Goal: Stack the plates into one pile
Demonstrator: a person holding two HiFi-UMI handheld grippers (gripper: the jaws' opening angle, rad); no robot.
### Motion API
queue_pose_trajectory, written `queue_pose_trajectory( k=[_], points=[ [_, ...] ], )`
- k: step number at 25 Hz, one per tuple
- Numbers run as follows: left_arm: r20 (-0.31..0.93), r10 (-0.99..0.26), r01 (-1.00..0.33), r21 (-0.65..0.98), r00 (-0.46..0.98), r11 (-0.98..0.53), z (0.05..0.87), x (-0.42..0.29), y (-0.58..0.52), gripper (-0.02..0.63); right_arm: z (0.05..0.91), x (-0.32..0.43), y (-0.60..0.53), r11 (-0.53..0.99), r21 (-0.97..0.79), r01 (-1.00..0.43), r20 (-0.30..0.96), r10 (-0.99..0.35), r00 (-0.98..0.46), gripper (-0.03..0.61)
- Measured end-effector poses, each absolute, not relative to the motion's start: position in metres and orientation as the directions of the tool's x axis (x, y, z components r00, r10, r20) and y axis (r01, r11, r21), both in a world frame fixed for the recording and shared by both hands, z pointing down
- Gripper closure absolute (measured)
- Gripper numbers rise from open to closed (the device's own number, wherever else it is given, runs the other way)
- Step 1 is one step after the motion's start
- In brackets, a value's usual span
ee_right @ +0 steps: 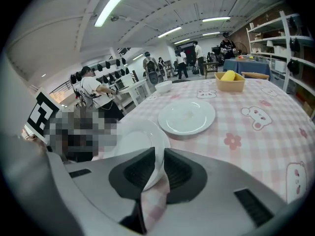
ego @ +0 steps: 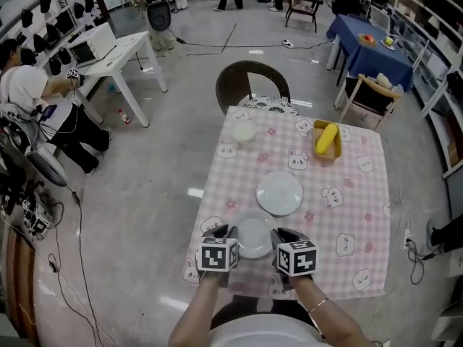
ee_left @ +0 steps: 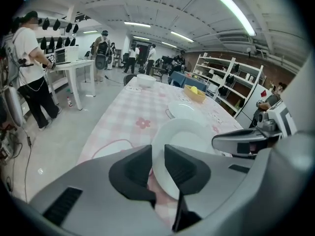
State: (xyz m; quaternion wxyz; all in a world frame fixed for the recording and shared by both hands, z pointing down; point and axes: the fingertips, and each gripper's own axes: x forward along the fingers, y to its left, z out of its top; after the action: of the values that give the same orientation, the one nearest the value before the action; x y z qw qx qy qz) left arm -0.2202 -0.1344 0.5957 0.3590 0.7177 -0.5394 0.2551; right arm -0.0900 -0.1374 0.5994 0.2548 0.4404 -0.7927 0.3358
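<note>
Head view: a table (ego: 362, 215) draped in a pink checked cloth printed with rabbits and flowers fills the middle of a busy workroom, with a dark round-backed chair (ego: 239, 78) drawn up at its far side. A person (ego: 29, 92) in a white top stands at a white bench (ego: 119, 49) off to the left.

One white plate, the centre plate (ego: 280, 193), lies flat on the cloth in the middle of the table. A second white plate, the near plate (ego: 254, 236), is at the table's front edge, just short of the centre plate and apart from it; it cannot be told whether it rests on the cloth or is held just clear.

At the far end a yellow basket (ego: 337, 150) holding something yellow stands at the right, and a small white bowl (ego: 244, 131) at the left.

The left gripper (ego: 223, 231) and the right gripper (ego: 284, 236) flank the near plate on opposite sides. In the left gripper view its two dark jaws are closed on the plate's rim, the plate tilted between them. In the right gripper view the jaws likewise pinch the opposite rim, with checked cloth showing in the gap below.
</note>
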Motion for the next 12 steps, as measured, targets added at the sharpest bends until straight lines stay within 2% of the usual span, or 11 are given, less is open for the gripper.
queue_pose_trajectory(
  k=[12],
  points=[
    [0.775,-0.562,-0.954,0.188,0.29,-0.233,0.608,-0.218,-0.144,0.517,0.612,-0.088,-0.142,0.355,-0.267,-0.896,0.717,-0.548,-0.431,0.511]
  ],
)
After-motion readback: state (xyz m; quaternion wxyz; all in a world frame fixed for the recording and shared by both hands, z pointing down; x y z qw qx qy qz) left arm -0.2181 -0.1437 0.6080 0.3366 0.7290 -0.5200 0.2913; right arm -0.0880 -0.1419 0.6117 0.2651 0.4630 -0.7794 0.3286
